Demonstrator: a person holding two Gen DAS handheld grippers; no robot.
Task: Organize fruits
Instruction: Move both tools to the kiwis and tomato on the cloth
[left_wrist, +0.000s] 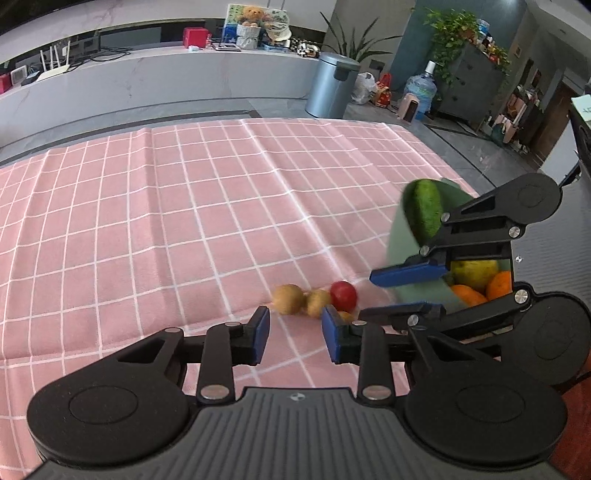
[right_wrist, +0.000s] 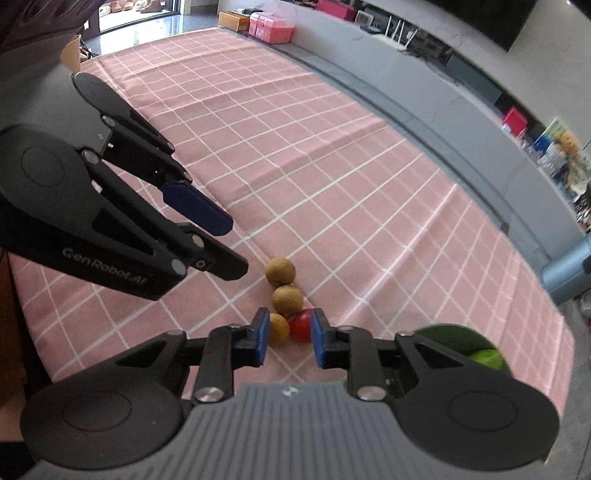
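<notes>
Three brown longans (right_wrist: 280, 271) (right_wrist: 287, 298) (right_wrist: 279, 328) and a red cherry tomato (right_wrist: 301, 325) lie bunched on the pink checked cloth (right_wrist: 332, 166). My right gripper (right_wrist: 290, 334) hangs just over the nearest longan and the tomato. Its jaws are drawn in to a narrow gap, both fruits show through it, and neither is gripped. My left gripper (left_wrist: 295, 334) is open and empty, just short of the longans (left_wrist: 288, 299) and tomato (left_wrist: 343, 295). A green bowl (left_wrist: 397, 236) on the right holds a green fruit (left_wrist: 424, 210), a yellow one (left_wrist: 472, 273) and oranges (left_wrist: 498, 284).
The cloth stretches bare to the left and far side of the fruits. Beyond the table are a grey counter (left_wrist: 166, 85), a metal bin (left_wrist: 332, 85) and a water bottle (left_wrist: 421, 88). A person's dark sleeve (right_wrist: 33, 26) shows at the upper left in the right wrist view.
</notes>
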